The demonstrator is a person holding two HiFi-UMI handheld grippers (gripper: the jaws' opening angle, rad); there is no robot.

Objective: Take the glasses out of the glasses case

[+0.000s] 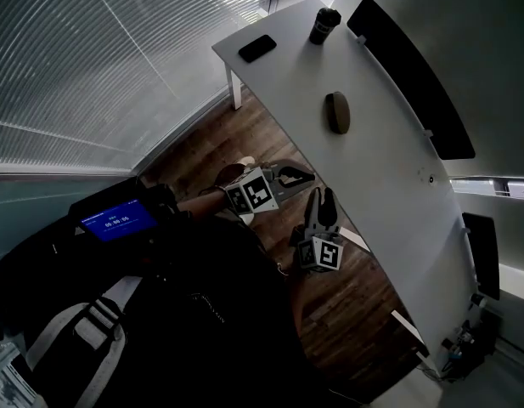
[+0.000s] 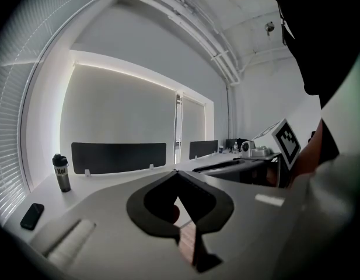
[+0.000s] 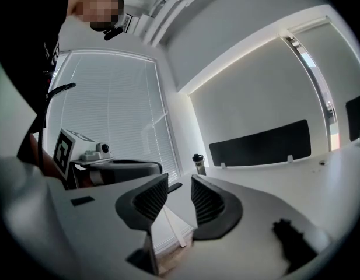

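The glasses case [image 1: 337, 113] is found lying on the white table [image 1: 389, 168], about midway along its length, between the near edge and the dark partition panel [image 1: 412, 75] on the far side. It is a dark oval and appears to be closed; no glasses are seen outside it. Nothing touches it.

The left gripper [image 1: 309, 175] is held off the table, over the wooden floor [image 1: 232, 147], with its tips pointed towards the table edge. In the left gripper view its jaws are seen brought together at the tips, with nothing between them. The right gripper [image 1: 323, 193] is held just beside it, also over the floor and close to the table edge. In the right gripper view its jaws are seen standing apart, and nothing is held between them; only the table edge and floor show through the gap. Both grippers are well apart from the case.

At the far end of the table a dark bottle [image 1: 324, 25] is noted standing upright, and a dark phone [image 1: 257, 48] is noted lying flat near the corner. Window blinds [image 1: 109, 58] are recorded along the wall beyond that end. A device with a lit blue screen [image 1: 117, 222] is seen on the person's dark clothing.
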